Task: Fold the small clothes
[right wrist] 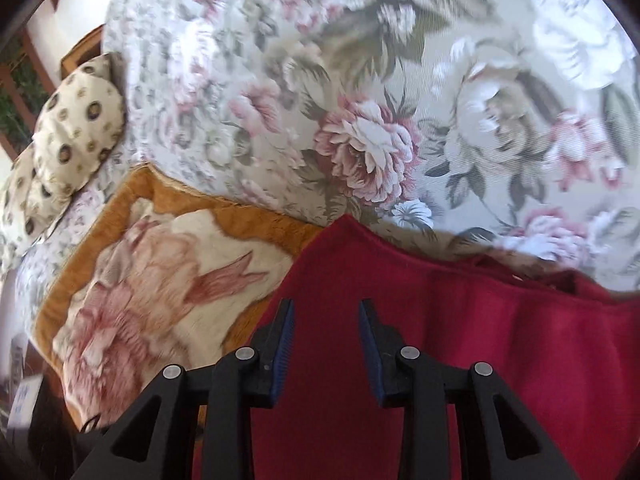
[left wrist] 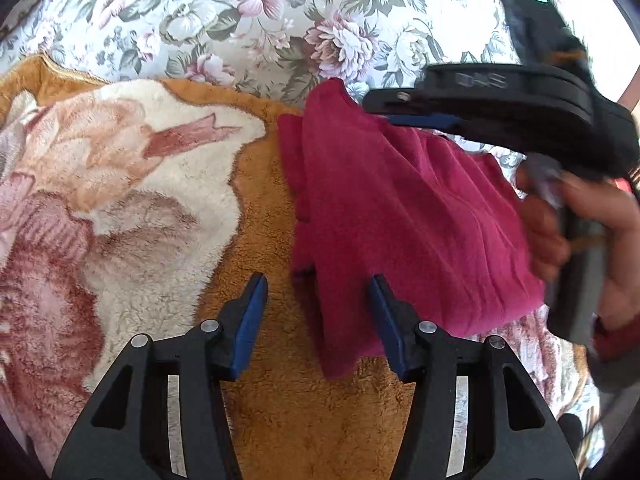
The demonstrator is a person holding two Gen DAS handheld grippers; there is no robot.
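A small crimson fleece garment (left wrist: 400,216) lies bunched on an orange plush blanket (left wrist: 304,408). My left gripper (left wrist: 318,284) is open just above the garment's near left corner, its right finger against the cloth edge. My right gripper (right wrist: 326,308) is open over the same crimson garment (right wrist: 500,344), with nothing between its jaws. In the left wrist view the right gripper (left wrist: 416,120) hovers at the garment's far right edge, held by a hand (left wrist: 592,232).
The orange blanket with a pink and cream flower print (right wrist: 152,280) lies on a floral bedspread (right wrist: 360,80). A spotted cream pillow (right wrist: 68,128) sits at the far left of the bed.
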